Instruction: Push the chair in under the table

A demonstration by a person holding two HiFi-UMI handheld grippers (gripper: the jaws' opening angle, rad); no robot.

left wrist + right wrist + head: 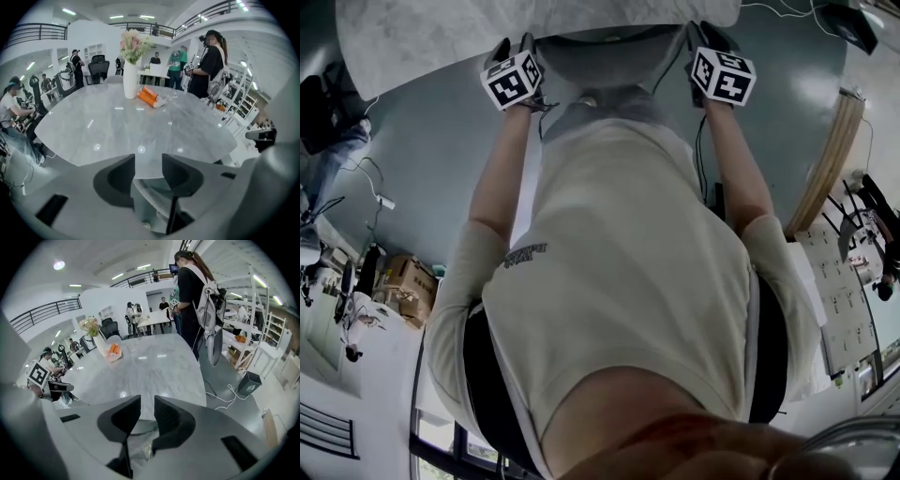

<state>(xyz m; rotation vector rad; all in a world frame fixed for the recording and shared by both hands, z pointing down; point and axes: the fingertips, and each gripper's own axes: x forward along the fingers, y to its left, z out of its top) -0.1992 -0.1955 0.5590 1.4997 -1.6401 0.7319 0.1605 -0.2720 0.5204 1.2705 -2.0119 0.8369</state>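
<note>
The round marble table fills the top of the head view. A grey chair stands at its near edge between my two grippers, its back partly under the tabletop. My left gripper hovers left of the chair and my right gripper right of it; neither touches it. In the left gripper view the left gripper is open and empty over the table, with the chair below. In the right gripper view the right gripper shows a narrow empty gap; the chair is beneath.
A white vase of flowers and orange items sit on the table's far side. A person with a backpack stands by the far edge, others further back. Cardboard boxes, floor cables and a black bin lie around.
</note>
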